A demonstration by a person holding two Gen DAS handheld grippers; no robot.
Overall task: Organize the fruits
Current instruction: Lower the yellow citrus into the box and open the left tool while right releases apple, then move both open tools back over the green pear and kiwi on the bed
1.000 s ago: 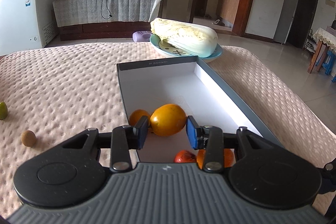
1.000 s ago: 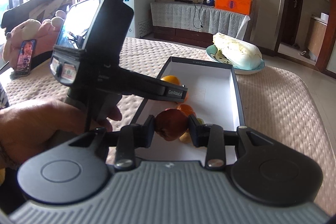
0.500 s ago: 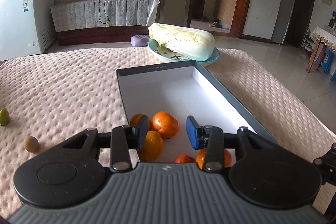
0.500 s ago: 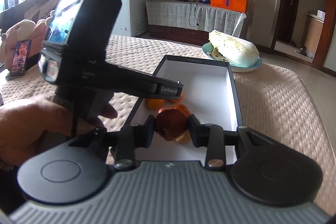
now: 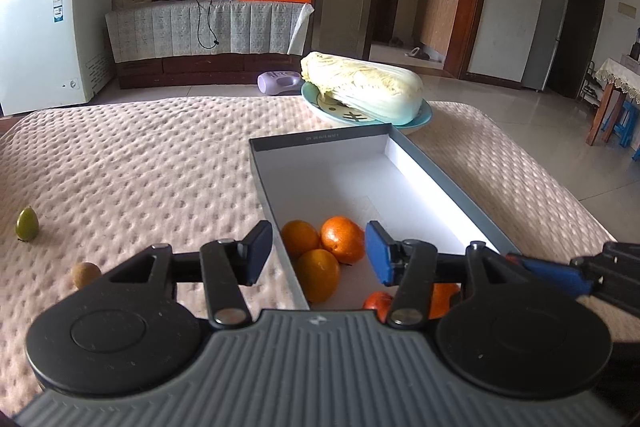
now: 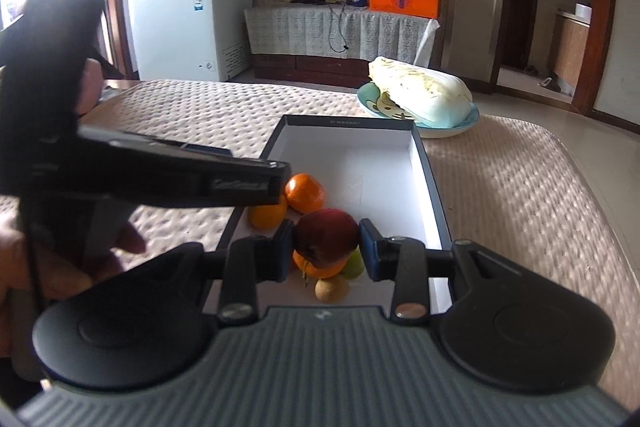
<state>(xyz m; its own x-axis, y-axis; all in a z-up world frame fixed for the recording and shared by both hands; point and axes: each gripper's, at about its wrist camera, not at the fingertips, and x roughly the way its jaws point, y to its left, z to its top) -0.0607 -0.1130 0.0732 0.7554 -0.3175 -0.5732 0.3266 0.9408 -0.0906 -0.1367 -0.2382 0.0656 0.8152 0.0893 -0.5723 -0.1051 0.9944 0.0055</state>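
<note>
Left hand-held gripper (image 5: 319,251) just opened, empty

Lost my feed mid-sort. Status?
Left gripper jaws just opened, empty. Right gripper shut on red apple over box. Green fruit remains outside.

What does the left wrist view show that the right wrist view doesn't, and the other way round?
Only the left wrist view: the left gripper, its jaws open and just widened with nothing held, plus a green fruit and a small brown fruit lying loose on the quilted cover.

Only the right wrist view: the right gripper shut on a red apple, and the person's hand on the left tool.

Both: the shallow box with oranges at its near end, and the cabbage on a blue plate.
</note>
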